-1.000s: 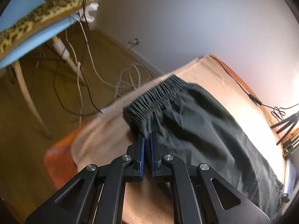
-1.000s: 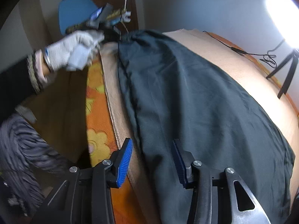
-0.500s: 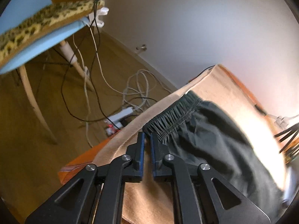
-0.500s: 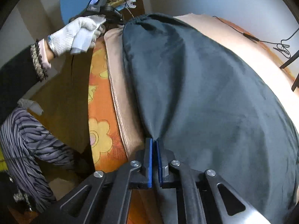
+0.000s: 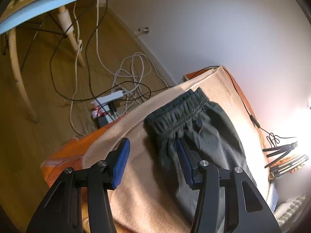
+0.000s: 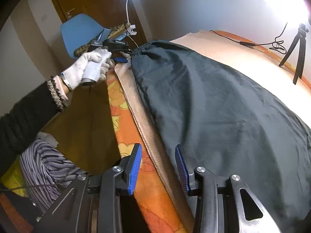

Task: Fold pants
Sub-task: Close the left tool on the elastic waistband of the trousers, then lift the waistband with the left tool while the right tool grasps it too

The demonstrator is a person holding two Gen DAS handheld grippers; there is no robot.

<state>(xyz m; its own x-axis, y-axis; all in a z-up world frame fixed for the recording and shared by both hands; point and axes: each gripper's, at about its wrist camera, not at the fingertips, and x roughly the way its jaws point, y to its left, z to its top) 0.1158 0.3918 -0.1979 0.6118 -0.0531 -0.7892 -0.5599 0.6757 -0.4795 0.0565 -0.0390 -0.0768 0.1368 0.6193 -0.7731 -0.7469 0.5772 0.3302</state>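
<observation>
Dark green pants (image 5: 204,132) lie flat on a beige blanket (image 5: 151,194) over the bed. Their gathered waistband (image 5: 180,112) sits near the bed's end. My left gripper (image 5: 152,155) hangs over the waistband's near corner. Its jaws are opening; the fabric's edge lies between the blue pads without being pressed. In the right wrist view the pants (image 6: 223,106) fill the bed. My right gripper (image 6: 158,167) straddles the blanket's edge at the pants' near side, jaws opening and gripping nothing. A gloved hand (image 6: 91,68) holds the left gripper (image 6: 120,59) at the far waistband.
A blue chair (image 5: 38,9) stands on the wood floor with a power strip (image 5: 108,104) and loose cables beside the bed's end. A black tripod (image 6: 297,54) and a cable (image 6: 246,43) rest on the bed's far side. An orange flowered sheet (image 6: 124,116) hangs off the near edge.
The left gripper, shut on the waistband corner before, has opened and let it go. The right gripper shut on the pants' edge half a second ago and has opened again.
</observation>
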